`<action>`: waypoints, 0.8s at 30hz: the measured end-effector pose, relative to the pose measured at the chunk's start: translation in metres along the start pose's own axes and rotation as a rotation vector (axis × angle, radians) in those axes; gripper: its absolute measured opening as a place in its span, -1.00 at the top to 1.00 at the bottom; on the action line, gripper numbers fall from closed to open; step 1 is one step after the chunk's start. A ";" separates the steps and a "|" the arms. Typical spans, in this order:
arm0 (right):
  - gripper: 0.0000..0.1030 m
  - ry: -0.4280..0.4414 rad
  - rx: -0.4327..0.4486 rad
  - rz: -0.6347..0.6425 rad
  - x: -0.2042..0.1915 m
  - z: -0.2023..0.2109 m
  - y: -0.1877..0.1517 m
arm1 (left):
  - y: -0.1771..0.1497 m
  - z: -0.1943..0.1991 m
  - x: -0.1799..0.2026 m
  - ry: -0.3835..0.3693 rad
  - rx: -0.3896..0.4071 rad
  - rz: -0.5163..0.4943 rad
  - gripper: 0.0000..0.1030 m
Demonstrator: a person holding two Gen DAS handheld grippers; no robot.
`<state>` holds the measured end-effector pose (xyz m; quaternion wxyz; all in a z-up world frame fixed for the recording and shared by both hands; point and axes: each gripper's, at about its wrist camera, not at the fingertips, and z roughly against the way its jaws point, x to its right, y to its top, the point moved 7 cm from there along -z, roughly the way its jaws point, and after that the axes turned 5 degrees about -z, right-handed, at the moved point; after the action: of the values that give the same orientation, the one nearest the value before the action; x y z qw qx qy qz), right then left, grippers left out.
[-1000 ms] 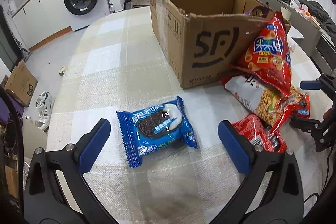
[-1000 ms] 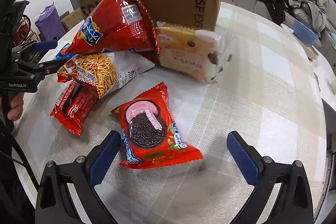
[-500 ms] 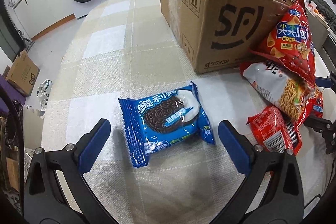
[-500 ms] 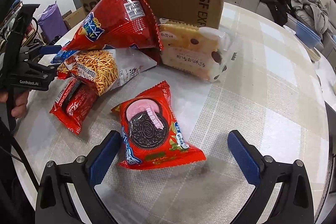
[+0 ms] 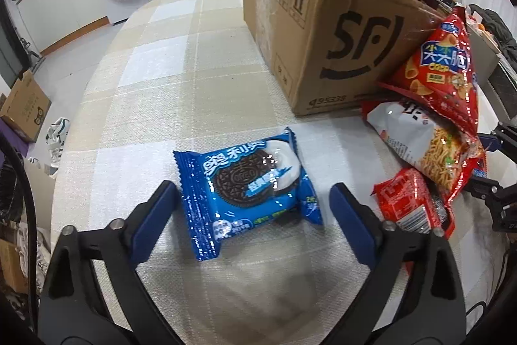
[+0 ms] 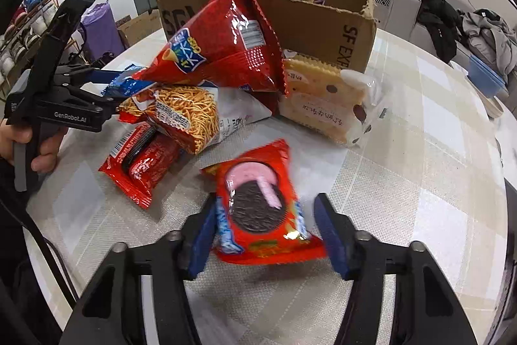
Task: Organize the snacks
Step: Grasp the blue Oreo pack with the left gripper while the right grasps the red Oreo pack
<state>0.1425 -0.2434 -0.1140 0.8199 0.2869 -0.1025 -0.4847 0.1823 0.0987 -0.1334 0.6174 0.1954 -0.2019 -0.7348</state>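
1. Left wrist view: left tool (image 5: 252,202) closing, blue Oreo pack (image 5: 248,193) flat on the counter (image 5: 155,60) between its jaws, not yet pinched.
2. Right tool (image 6: 265,225) closing around the red Oreo pack (image 6: 261,206); left pad looks touching, right pad apart.
3. Packs likely light, crinkly, slippery; cookies fragile, so take them by the side edges, gently.

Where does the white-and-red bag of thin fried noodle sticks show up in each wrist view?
Left wrist view: white-and-red noodle-stick bag at right, below the red cone-snack bag.
Right wrist view: the same bag left of centre, under that red bag.
Shared landmark: the brown cardboard box behind the pile.
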 end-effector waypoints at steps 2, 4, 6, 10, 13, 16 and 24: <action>0.10 -0.004 0.005 -0.002 0.000 0.003 0.001 | 0.000 0.000 0.001 -0.001 0.005 -0.004 -0.66; 0.11 -0.002 0.011 0.001 0.002 0.004 0.002 | 0.001 0.001 0.000 -0.003 0.011 0.000 -0.52; 0.12 0.001 0.016 0.001 0.004 0.006 0.003 | 0.003 0.002 -0.002 -0.002 0.019 0.006 -0.24; 0.12 0.004 0.031 -0.004 0.008 0.013 0.006 | 0.002 0.004 -0.004 -0.007 0.028 0.021 -0.01; 0.12 0.002 0.044 -0.010 0.010 0.018 0.008 | 0.004 0.006 -0.003 -0.025 0.043 0.028 0.15; 0.12 0.006 0.054 -0.011 0.014 0.023 0.011 | 0.005 0.009 -0.001 -0.032 0.058 0.033 0.15; 0.12 0.015 0.071 -0.013 0.010 0.029 0.012 | 0.006 0.023 0.004 -0.052 0.101 0.047 0.15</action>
<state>0.1428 -0.2581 -0.0846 0.8070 0.3200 -0.1114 -0.4837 0.1742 0.0950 -0.1104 0.6184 0.2021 -0.2593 -0.7138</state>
